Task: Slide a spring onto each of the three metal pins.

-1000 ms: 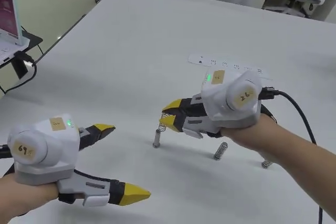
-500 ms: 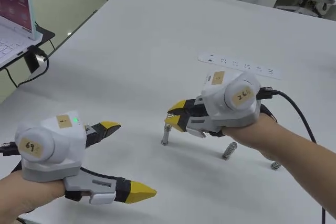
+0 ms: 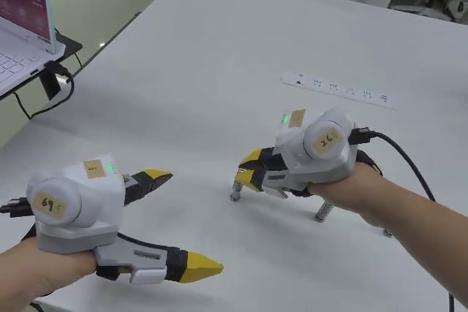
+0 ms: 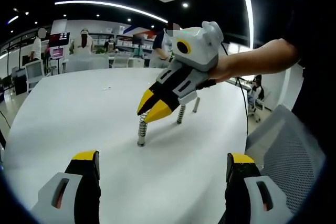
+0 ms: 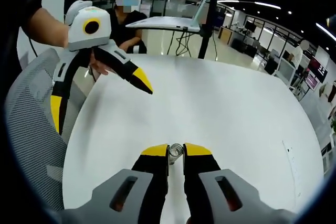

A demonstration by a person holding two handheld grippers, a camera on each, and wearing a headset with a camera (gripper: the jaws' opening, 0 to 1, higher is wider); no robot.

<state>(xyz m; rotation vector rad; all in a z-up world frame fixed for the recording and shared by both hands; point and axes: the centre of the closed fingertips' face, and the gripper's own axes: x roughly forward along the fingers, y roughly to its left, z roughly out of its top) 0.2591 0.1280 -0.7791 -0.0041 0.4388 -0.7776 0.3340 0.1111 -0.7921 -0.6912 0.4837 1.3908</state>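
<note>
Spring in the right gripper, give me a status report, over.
Right gripper shut on spring, spring over the top of the pin. Left gripper open, off to the side. Nothing blocking the pin.

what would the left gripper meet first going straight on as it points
Ahead of the left gripper, probably the coiled metal spring on the upright metal pin, held by the right gripper; depth is unclear.
</note>
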